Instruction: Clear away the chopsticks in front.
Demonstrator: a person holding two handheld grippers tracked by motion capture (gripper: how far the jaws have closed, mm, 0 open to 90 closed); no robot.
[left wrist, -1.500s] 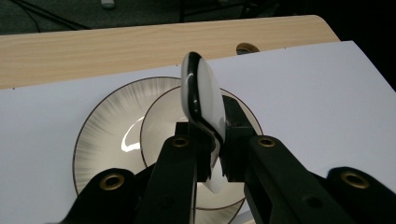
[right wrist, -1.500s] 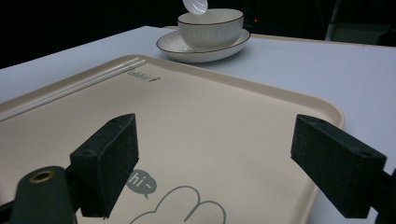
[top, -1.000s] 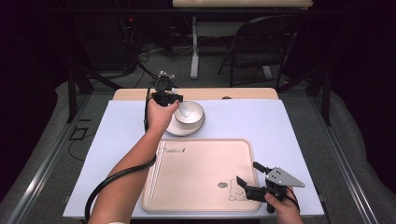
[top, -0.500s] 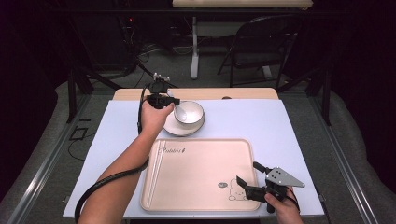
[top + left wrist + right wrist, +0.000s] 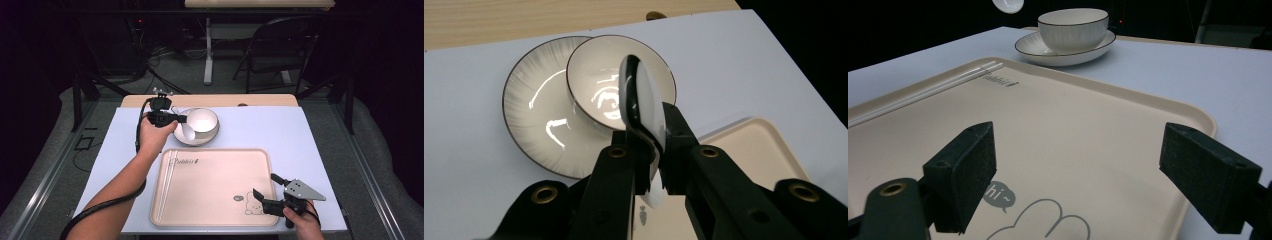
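A: What's the left gripper [image 5: 651, 165] doing?

B: Its jaws are pressed together on a white spoon [image 5: 641, 100], pinching the handle low down. The spoon's scoop stands up past the jaw tips, above the near side of the bowl [image 5: 619, 85]. In the high view the spoon [image 5: 187, 131] hangs over the near left edge of the saucer [image 5: 196, 139].

A: And the bowl?

B: It sits on the saucer [image 5: 539, 120], off-centre, on the white mat at the far side of the table. The beige tray [image 5: 215, 185] lies just in front of the saucer, nothing on it.

A: The right gripper [image 5: 267, 200]?

B: Jaws spread, nothing between them, held low over the tray's near right corner by the cartoon print.

A: So which step is this?

B: I'd say the spoon is lifted and in transit. Next comes a place for it, perhaps the tray or the bowl; either way the hand must lower it gently before letting go, since it's glossy and could skid.
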